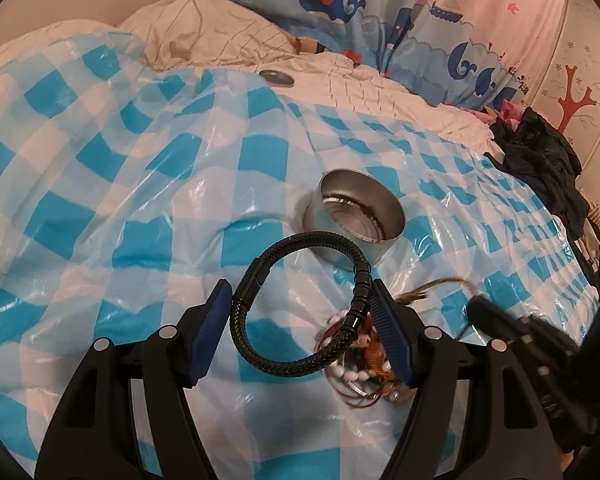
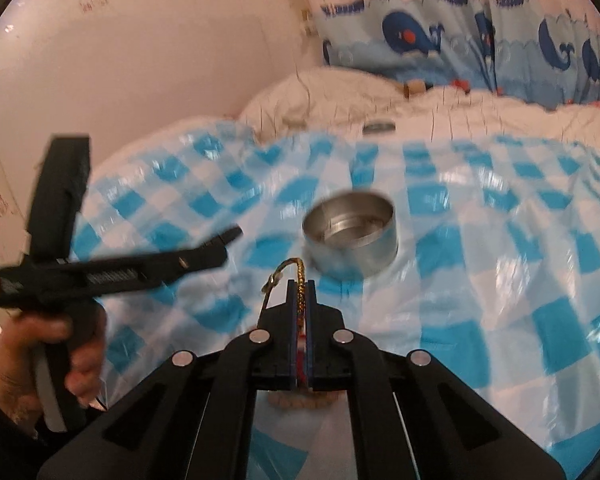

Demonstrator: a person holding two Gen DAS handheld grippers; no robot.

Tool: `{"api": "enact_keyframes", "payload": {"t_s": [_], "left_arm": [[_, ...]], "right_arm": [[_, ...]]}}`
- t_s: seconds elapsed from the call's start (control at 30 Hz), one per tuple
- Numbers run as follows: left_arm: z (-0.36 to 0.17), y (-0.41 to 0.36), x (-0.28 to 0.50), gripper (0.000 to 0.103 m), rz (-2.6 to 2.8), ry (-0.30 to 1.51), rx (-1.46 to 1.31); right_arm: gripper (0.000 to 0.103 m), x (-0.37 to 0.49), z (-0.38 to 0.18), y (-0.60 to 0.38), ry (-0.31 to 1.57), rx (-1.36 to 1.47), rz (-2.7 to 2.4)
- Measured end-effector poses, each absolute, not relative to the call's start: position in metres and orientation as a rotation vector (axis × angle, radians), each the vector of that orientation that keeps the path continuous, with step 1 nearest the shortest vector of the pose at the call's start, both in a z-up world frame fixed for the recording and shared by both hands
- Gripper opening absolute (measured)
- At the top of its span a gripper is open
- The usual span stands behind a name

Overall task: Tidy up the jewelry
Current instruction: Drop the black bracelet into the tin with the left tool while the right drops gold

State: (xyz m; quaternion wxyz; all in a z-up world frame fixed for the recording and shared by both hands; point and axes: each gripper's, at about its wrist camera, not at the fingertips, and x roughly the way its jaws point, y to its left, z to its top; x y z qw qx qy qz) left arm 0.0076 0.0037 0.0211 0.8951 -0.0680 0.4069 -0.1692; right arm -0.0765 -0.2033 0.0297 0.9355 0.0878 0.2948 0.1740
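Observation:
A round silver tin (image 1: pixel 354 216) stands open on the blue-and-white checked plastic sheet (image 1: pixel 140 184); it also shows in the right wrist view (image 2: pixel 350 236). My left gripper (image 1: pixel 300 308) holds a black braided bracelet (image 1: pixel 292 304) stretched between its blue pads, in front of the tin. A tangle of bead and string jewelry (image 1: pixel 364 360) lies under it on the right. My right gripper (image 2: pixel 301 296) is shut on a gold chain (image 2: pixel 298 280), just short of the tin.
The tin's lid (image 1: pixel 276 78) lies far back on the white quilt (image 1: pixel 220 36). A whale-print curtain (image 1: pixel 380 12) hangs behind. Dark clothes (image 1: pixel 540 160) are piled at the right edge. The left gripper and the hand (image 2: pixel 52 344) holding it show in the right wrist view.

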Motion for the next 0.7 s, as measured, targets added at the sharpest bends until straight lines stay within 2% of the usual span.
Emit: {"api": "enact_keyframes", "payload": {"t_s": [0.13, 0.5, 0.7], "left_arm": [[0.028, -0.012, 0.02, 0.066, -0.366, 0.82, -0.117], [0.027, -0.079, 0.077, 0.066, -0.43, 0.818, -0.102], [0.005, -0.089, 0.105, 0.069, -0.418, 0.909, -0.136]], "right_arm": [[0.004, -0.068, 0.051, -0.216, 0.529, 0.17, 0.314], [0.004, -0.024, 0.06, -0.249, 0.527, 0.197, 0.249], [0.004, 0.0, 0.056, -0.255, 0.543, 0.214, 0.247]]}}
